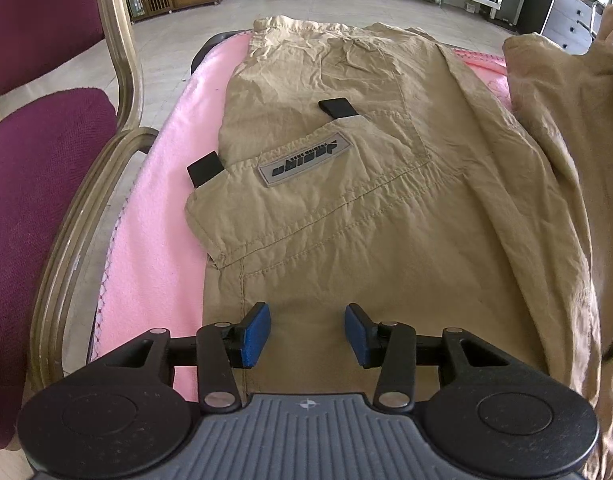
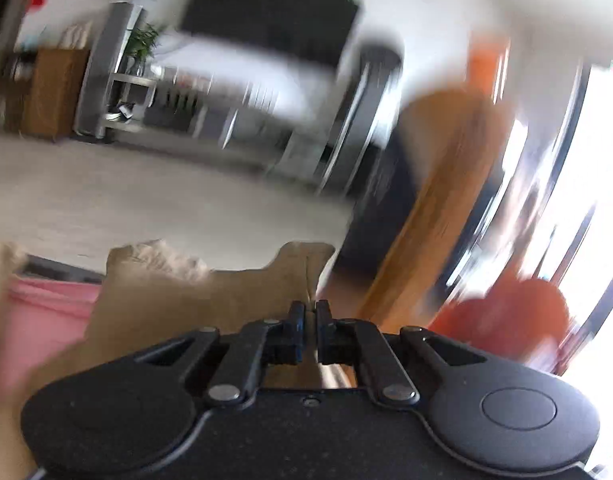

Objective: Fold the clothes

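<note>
1. Left wrist view: khaki cargo trousers [image 1: 346,200] lie flat on a pink blanket [image 1: 162,240] covering the counter [image 1: 204,46]. Cargo pocket with grey logo patch [image 1: 300,160] faces up. Maroon chair [image 1: 38,184] stands just beside the counter on the left.
2. Left gripper [image 1: 307,334] hovers over the near end of the trousers, blue fingers [image 1: 256,334] released, nothing pinched between them.
3. Right side of this view: trouser fabric lifted off the blanket.
4. Right wrist view: heavily blurred. Right gripper [image 2: 310,330] fingers clenched on a khaki fold of the trousers [image 2: 210,300], raised above the blanket [image 2: 46,304].
</note>
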Motion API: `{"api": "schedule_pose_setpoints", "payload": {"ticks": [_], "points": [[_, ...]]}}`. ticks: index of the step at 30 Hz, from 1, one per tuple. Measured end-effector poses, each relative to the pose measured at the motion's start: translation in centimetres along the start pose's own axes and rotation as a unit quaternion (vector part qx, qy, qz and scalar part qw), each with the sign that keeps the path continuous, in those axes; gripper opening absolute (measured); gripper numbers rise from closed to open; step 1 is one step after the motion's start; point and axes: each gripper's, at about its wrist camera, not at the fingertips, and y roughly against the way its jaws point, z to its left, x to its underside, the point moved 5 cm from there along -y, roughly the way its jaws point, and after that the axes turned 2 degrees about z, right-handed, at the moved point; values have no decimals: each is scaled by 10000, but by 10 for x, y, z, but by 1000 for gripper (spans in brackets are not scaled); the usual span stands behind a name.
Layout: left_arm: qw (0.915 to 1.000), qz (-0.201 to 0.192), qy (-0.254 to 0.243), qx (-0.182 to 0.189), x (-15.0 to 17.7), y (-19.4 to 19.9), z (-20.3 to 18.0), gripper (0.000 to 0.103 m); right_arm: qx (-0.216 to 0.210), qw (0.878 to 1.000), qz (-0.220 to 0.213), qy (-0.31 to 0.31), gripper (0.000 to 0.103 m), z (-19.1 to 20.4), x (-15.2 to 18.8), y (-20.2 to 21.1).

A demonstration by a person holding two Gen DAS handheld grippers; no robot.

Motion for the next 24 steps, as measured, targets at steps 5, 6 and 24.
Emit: {"api": "schedule_pose_setpoints", "payload": {"ticks": [5,6,24], "points": [[10000,24,-2,-33,-1,0,0,44,265,9922,823,897,10,10,18,-20],[10000,32,1,-38,-1,0,0,44,212,9899,1095,880,11,9,19,-22],[9947,-961,302,-209,-17,26,26,41,-1839,9100,2850,-2384,41,-87,75,55]]}}
